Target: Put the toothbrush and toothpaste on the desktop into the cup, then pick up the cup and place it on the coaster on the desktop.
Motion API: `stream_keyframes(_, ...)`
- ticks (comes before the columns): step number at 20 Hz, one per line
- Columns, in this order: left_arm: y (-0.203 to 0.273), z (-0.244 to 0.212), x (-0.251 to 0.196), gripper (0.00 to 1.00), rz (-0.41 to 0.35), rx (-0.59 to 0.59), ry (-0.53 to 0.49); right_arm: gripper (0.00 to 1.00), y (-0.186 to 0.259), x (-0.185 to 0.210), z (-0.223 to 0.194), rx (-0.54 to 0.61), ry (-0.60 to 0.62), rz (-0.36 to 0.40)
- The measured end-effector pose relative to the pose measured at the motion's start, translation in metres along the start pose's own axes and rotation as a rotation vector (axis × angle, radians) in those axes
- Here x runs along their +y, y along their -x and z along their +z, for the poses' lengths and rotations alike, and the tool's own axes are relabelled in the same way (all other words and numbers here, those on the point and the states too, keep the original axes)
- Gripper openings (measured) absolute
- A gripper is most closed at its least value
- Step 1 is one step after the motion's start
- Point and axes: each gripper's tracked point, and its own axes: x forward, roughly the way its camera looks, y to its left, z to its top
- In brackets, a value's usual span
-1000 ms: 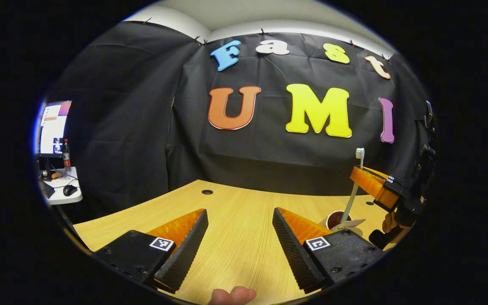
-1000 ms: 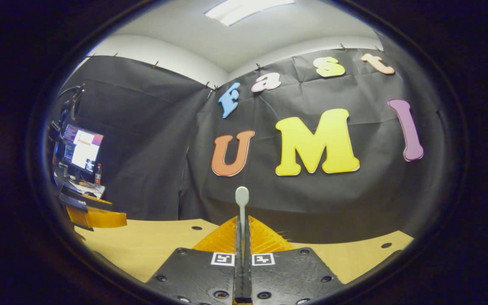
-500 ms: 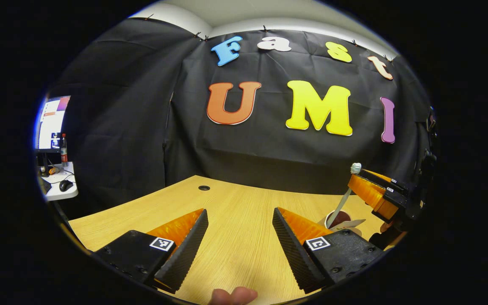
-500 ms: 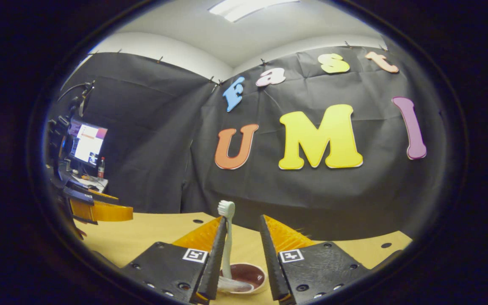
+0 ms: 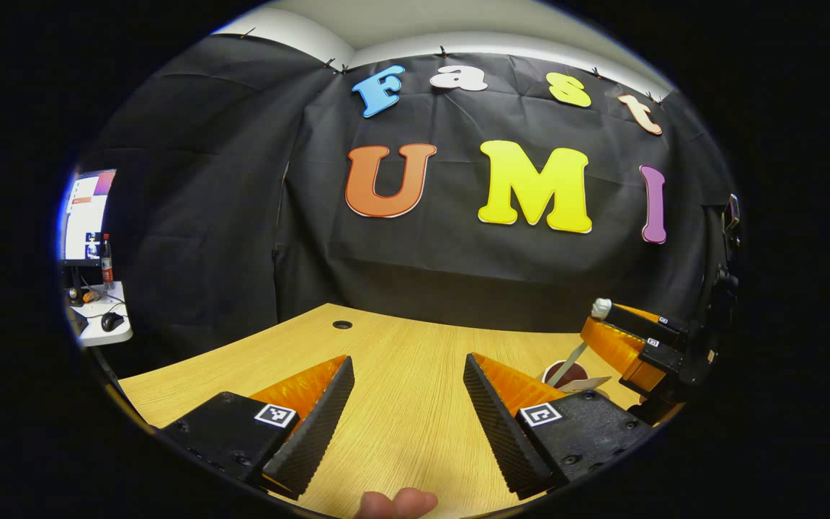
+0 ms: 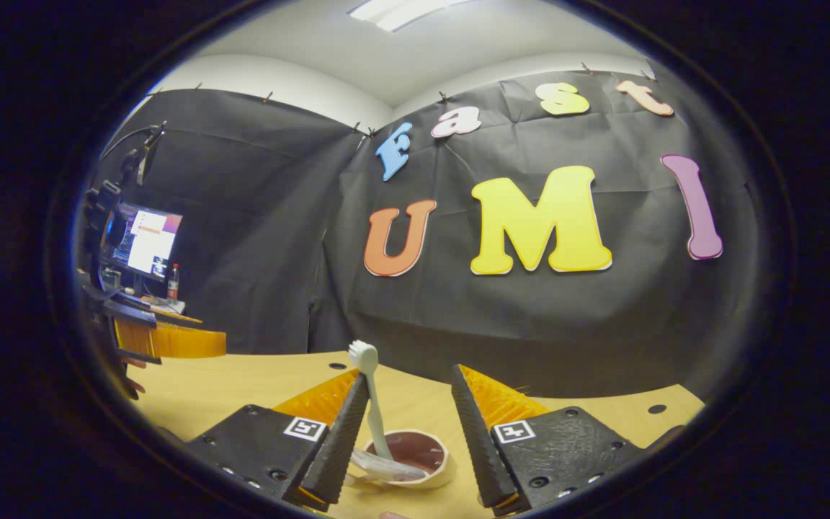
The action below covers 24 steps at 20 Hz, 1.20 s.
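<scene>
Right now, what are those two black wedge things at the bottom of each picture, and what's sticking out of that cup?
Those wedges are the jaws of two hand-held grabbing tools; a person holds one in each hand. A small camera rides on each tool, so each picture looks out over its own jaws.

The left gripper hangs open over the wooden desk, holding nothing. A fingertip peeks in below.

In the right gripper view, the right gripper has its jaws apart over a cup. The white stick is a toothbrush, standing in the cup, bristles up, leaning by one jaw. Something pale lies across the rim; I can't tell what it is.
</scene>
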Motion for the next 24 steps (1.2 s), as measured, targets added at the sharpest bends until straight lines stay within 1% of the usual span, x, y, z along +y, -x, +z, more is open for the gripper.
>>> stream_keyframes(2,-0.003,-0.002,0.001,0.97,-0.004,0.005,0.002,0.75,0.004,-0.004,-0.007,0.012,-0.002,-0.011)
stream_keyframes(4,-0.005,-0.003,-0.003,0.97,-0.008,0.010,0.007,0.76,0.007,-0.004,-0.021,0.054,-0.011,-0.003)
stream_keyframes(5,-0.004,-0.004,-0.004,0.97,-0.010,0.011,0.009,0.81,0.009,-0.002,-0.027,0.086,-0.024,0.001)
stream_keyframes(7,-0.002,-0.005,-0.004,0.97,-0.013,0.013,0.008,0.87,0.015,0.002,-0.037,0.140,-0.071,0.016)
stream_keyframes(8,-0.001,-0.006,-0.006,0.97,-0.013,0.017,0.006,0.89,0.016,0.005,-0.036,0.148,-0.090,0.026)
stream_keyframes(11,0.002,-0.006,-0.008,0.97,-0.015,0.017,0.002,0.90,0.017,0.009,-0.034,0.152,-0.092,0.037)
stream_keyframes(13,0.003,-0.005,-0.009,0.97,-0.018,0.015,0.001,0.94,0.018,0.016,-0.037,0.166,-0.108,0.059)
stream_keyframes(15,0.004,-0.006,-0.010,0.97,-0.023,0.015,-0.002,0.94,0.024,0.020,-0.038,0.182,-0.126,0.072)
stream_keyframes(19,0.007,-0.005,-0.021,0.97,-0.050,0.021,0.001,0.96,0.036,0.014,-0.020,0.148,-0.132,0.054)
stream_keyframes(21,0.010,-0.005,-0.029,0.97,-0.065,0.025,0.002,0.92,0.045,0.010,-0.004,0.111,-0.143,0.040)
stream_keyframes(22,0.013,-0.006,-0.034,0.97,-0.076,0.029,-0.002,0.94,0.051,0.005,0.003,0.093,-0.135,0.022)
stream_keyframes(23,0.016,-0.008,-0.040,0.97,-0.093,0.034,-0.005,0.94,0.057,-0.002,0.009,0.081,-0.110,-0.009)
stream_keyframes(24,0.020,-0.011,-0.048,0.97,-0.123,0.045,-0.014,0.96,0.065,-0.010,0.014,0.067,-0.086,-0.040)
